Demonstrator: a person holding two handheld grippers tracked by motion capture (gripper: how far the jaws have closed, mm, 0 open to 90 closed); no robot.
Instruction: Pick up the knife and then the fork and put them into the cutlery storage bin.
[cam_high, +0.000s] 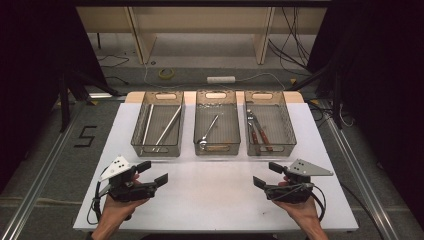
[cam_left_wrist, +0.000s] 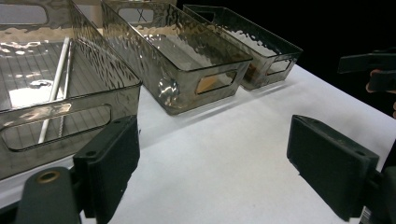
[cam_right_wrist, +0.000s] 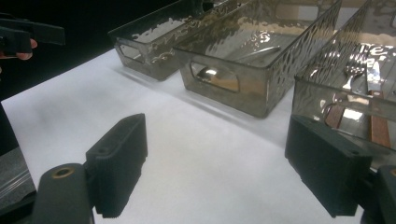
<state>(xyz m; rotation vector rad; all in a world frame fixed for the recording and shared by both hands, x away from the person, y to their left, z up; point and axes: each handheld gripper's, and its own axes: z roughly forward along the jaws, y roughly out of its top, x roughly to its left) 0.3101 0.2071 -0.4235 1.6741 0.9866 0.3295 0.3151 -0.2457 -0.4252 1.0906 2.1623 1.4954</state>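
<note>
Three smoky clear bins stand in a row at the back of the white table (cam_high: 215, 195). The left bin (cam_high: 135, 134) holds long metal rods (cam_high: 167, 127). A spoon (cam_high: 208, 131) lies in the middle bin (cam_high: 196, 125). In the right bin (cam_high: 290, 131) are a fork and a knife with wooden handles (cam_high: 259, 134). My left gripper (cam_high: 153, 172) hovers open near the front left, nothing between its jaws (cam_left_wrist: 219, 163). My right gripper (cam_high: 268, 174) is open at the front right, also holding nothing (cam_right_wrist: 219, 158).
Beyond the table lie a floor with cables, a roll of tape (cam_high: 166, 73) and a white power strip (cam_high: 221, 79). Metal rails run along both sides of the table. Wooden furniture legs stand at the back.
</note>
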